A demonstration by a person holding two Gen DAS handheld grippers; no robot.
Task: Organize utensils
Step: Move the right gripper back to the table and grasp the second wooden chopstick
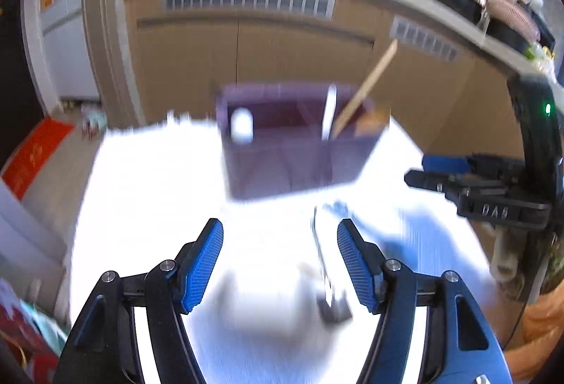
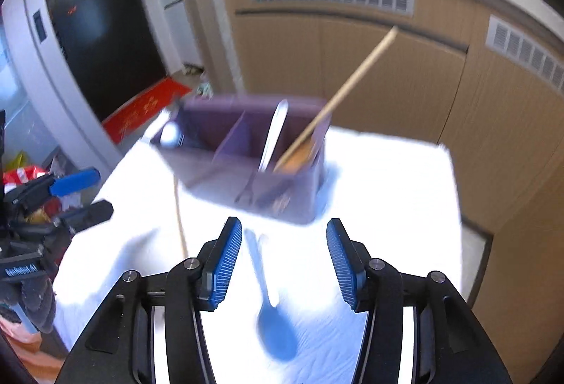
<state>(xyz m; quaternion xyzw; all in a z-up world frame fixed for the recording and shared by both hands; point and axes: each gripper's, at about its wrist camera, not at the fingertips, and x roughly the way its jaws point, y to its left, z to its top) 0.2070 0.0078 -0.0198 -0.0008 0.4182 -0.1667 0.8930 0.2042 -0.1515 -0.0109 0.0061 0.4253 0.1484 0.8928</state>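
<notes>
Both claws gape, empty: left gripper (image 1: 280, 264) above a blurred metal utensil (image 1: 326, 274), right gripper (image 2: 284, 262) above a blue spoon (image 2: 273, 324). The purple organizer (image 2: 246, 162) sits beyond on the white table (image 2: 387, 179).

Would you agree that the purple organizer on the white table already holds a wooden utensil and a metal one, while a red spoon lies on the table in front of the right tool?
Not quite: the spoon is blue, not red, as the right wrist view shows. Otherwise correct: the purple organizer holds the wooden utensil and the metal one, and the spoon lies before the right tool.
</notes>
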